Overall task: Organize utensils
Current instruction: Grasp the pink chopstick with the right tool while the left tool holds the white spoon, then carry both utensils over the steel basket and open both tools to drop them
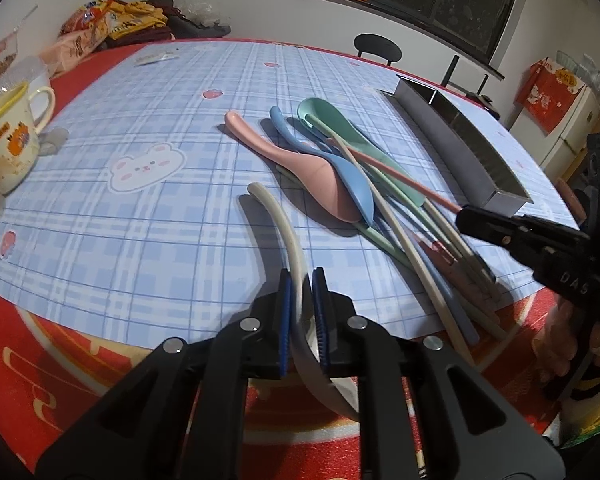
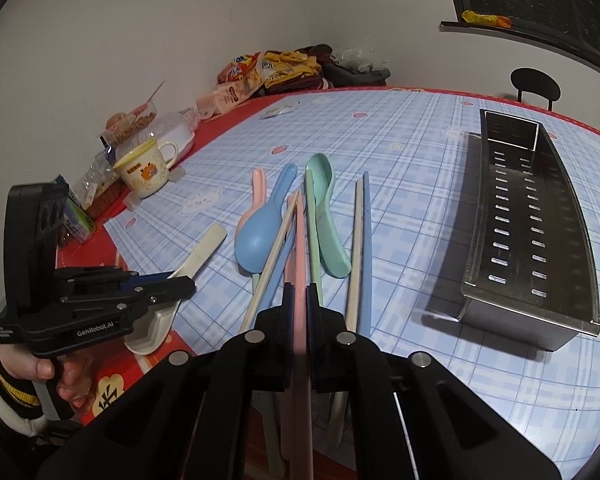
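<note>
You are looking at a metal tray [image 2: 528,232] showing a brushed, faintly reflective finish on the right, its floor pierced with slots. The spoons are looking like smooth matt plastic: the pink spoon [image 1: 300,164], the blue spoon [image 1: 352,184], the green spoon [image 2: 326,216] and the white spoon [image 1: 288,248]. The pink chopstick [image 2: 300,240] is showing the same dull finish. The checked table cover [image 1: 140,208] is lying smooth with a slight sheen. The far-left mug [image 1: 8,140] is gleaming glossy.

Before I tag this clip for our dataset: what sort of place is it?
Probably a home dining room: a table under a plaid cloth, snack bags against the wall, a fridge beyond, and a chair.
</note>
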The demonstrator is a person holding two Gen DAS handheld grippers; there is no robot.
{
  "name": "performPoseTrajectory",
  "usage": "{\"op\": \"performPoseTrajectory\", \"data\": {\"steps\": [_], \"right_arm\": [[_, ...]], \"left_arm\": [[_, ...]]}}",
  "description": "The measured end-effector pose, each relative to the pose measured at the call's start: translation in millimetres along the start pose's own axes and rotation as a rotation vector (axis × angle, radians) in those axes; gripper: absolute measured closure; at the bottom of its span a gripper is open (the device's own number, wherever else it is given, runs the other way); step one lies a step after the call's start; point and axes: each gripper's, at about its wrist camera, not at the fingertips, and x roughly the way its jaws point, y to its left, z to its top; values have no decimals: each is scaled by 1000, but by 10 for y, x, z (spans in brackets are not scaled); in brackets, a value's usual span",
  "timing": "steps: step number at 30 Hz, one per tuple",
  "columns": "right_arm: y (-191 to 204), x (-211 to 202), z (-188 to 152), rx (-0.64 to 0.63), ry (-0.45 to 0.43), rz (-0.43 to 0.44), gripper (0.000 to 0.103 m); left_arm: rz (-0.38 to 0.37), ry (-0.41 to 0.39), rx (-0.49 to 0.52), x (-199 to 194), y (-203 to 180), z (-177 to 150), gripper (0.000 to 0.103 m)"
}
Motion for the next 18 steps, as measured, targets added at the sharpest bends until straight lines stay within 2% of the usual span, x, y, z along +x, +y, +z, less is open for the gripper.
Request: {"op": "performPoseTrajectory", "data": {"steps": [3,9,14,18], "right_arm": [[-42,-69,4,25,-36,-7,97],[-154,-301,58,82,-111,14,97],[-375,-550,252,104,-200,-31,97],[-693,-640,413,192,-256,-92,97]], "left_arm": [[21,-35,14,-70,-21,7,89],[1,-40,-7,-176,-11,81,89],[3,-76,29,-308,-140,234,89],[-23,-87,53,-290,-314,458,89]]}}
